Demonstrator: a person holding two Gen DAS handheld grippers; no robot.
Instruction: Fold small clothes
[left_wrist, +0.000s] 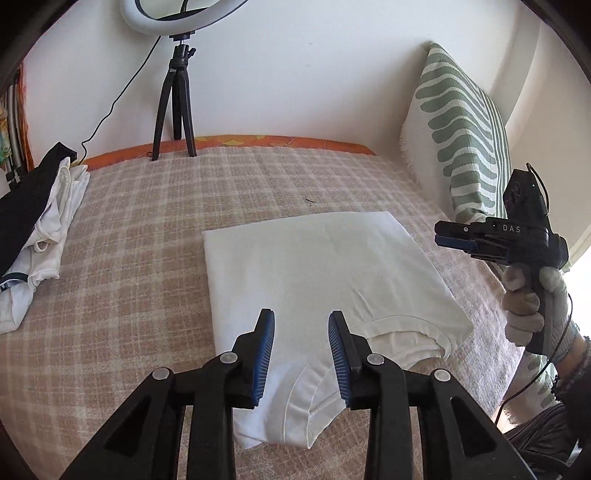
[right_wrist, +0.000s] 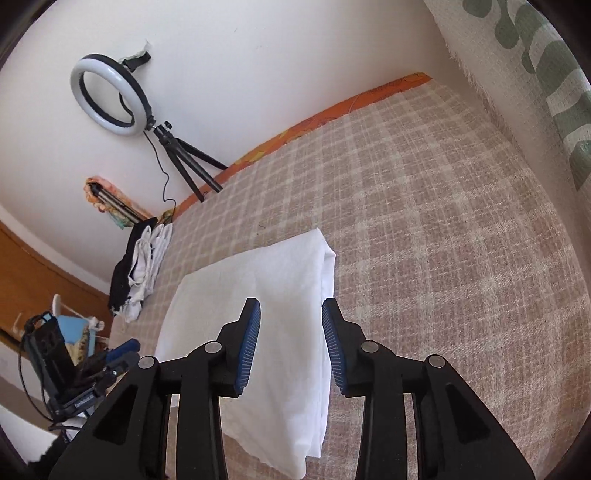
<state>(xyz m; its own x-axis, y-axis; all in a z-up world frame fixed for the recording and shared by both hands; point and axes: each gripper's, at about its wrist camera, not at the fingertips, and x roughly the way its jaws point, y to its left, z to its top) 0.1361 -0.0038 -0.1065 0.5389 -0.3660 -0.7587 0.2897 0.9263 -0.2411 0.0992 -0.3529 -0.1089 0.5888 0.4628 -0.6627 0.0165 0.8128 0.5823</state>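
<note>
A white t-shirt (left_wrist: 314, 273) lies partly folded on the checked bed cover (left_wrist: 147, 229), its neckline and a sleeve toward me. My left gripper (left_wrist: 301, 325) is open and empty just above the shirt's near edge. In the left wrist view my right gripper (left_wrist: 443, 236) hangs in the air to the right of the shirt, held by a gloved hand. In the right wrist view the right gripper (right_wrist: 291, 310) is open and empty above the shirt's (right_wrist: 258, 295) right folded edge. The left gripper (right_wrist: 125, 350) shows at lower left.
A pile of white and black clothes (left_wrist: 40, 221) lies at the bed's left edge. A ring light on a black tripod (left_wrist: 177, 107) stands at the back by the wall. A green-patterned pillow (left_wrist: 461, 136) leans at the right. The cover (right_wrist: 443, 221) stretches right of the shirt.
</note>
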